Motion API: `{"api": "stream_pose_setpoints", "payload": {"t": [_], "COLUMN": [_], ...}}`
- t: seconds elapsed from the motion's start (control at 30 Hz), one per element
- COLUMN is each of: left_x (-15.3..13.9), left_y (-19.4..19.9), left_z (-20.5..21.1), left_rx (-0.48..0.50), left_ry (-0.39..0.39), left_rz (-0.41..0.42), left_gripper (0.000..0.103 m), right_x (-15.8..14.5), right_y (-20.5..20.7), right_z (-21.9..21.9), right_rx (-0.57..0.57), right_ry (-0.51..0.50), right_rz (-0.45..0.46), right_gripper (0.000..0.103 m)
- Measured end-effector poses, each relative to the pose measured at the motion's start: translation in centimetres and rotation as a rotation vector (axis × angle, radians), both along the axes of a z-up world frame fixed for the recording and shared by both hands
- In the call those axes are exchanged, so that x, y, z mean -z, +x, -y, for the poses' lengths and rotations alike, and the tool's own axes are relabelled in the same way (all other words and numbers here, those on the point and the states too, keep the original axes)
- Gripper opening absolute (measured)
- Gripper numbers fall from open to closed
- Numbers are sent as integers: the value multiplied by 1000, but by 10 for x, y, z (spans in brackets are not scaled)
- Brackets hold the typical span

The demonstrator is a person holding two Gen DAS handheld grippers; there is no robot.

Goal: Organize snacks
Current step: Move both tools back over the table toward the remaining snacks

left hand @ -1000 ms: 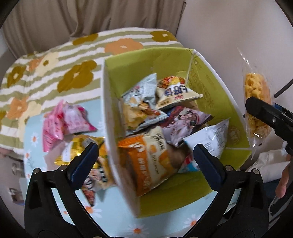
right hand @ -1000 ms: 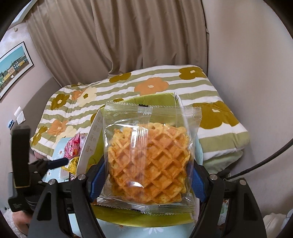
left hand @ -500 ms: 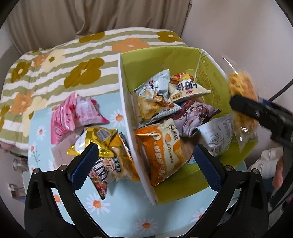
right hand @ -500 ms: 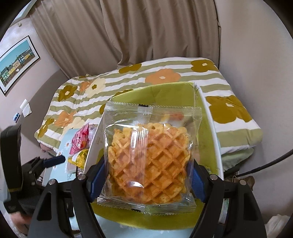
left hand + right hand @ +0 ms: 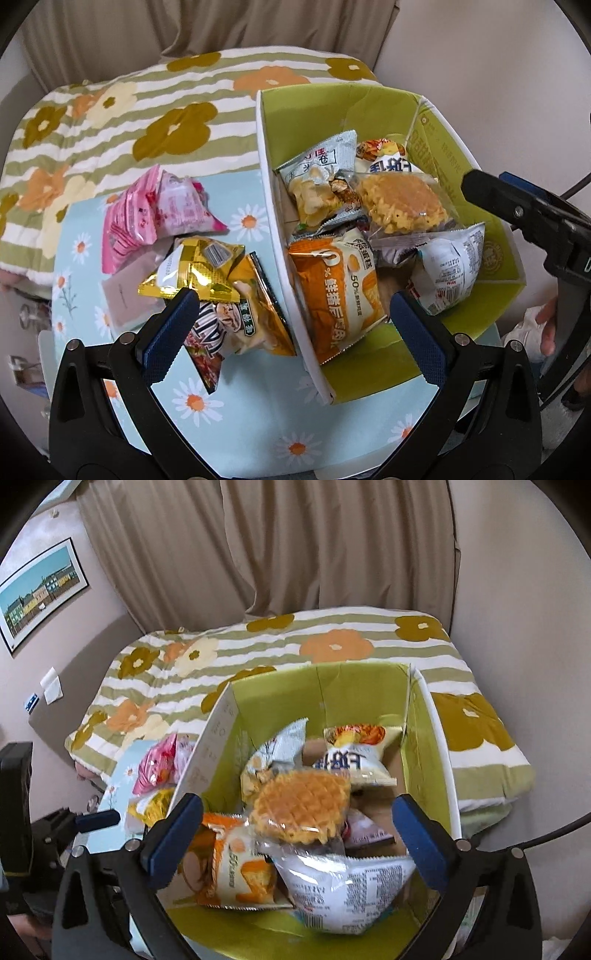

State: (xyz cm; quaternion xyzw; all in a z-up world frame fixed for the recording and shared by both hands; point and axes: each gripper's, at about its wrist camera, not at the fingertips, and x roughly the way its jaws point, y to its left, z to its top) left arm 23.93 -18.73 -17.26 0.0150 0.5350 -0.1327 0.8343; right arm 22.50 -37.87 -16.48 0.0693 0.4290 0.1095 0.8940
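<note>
- Nearest us, our right gripper [image 5: 297, 834] has just sprung its blue-padded jaws wide and holds nothing; our left gripper [image 5: 291, 325] also stands wide open and empty, over the box's near wall.
- Just beyond the right jaws, the round golden waffle in its clear crinkly wrapper [image 5: 301, 808] lies on top of the heap inside the green-lined cardboard box [image 5: 432, 753], resting on the white plastic packet [image 5: 347, 890] and the orange foil pouch [image 5: 236, 867].
- We judge the waffle light and brittle, its film slick: better pinched by a sealed edge than across the cake.
- Left of the box, on the pale blue daisy-print cloth [image 5: 192, 402], loose snacks still wait: a crumpled gold foil bag [image 5: 192, 269] and, farther off, a pink glossy packet [image 5: 147, 218].
- We would take these puffy, soft bags by a crimped seam.
- Beyond lies a striped floral quilt [image 5: 332, 642].
</note>
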Motion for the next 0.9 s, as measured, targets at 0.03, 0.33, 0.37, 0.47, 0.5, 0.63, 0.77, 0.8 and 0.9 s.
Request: {"api": "stream_pose_setpoints", "payload": {"t": [0.03, 0.33, 0.37, 0.47, 0.5, 0.63, 0.77, 0.8, 0.9], "left_x": [0, -17, -20, -31, -34, -44, -49, -49, -50], "left_y": [-1, -20, -23, -36, -39, -58, -73, -77, -83], "left_z": [-1, -15, -19, -35, -40, -67, -98, -107, -132], "left_rx": [-2, -58, -69, -115, -127, -198, -262, -279, -313], "left_ry": [-1, -7, -10, -16, -16, 0, 1, -2, -12], "left_rz": [-1, 46, 53, 83, 90, 124, 142, 146, 149], "left_gripper": [102, 102, 102, 102, 102, 102, 102, 102, 102], "right_x": [-1, -23, -25, -34, -37, -43, -47, -47, -47], "right_y": [0, -9, -11, -17, -19, -27, -34, -36, -38], "right_z": [1, -4, -7, -16, -20, -35, -58, -65, -84], "right_rx": [-3, -40, -47, -84, -99, -152, -199, -208, -230], "right_ry": [5, 12, 10, 6, 5, 13, 22, 22, 26], "right_rz": [-5, 44, 50, 69, 74, 96, 108, 110, 108], "right_gripper": [102, 102, 102, 102, 102, 102, 102, 102, 102]}}
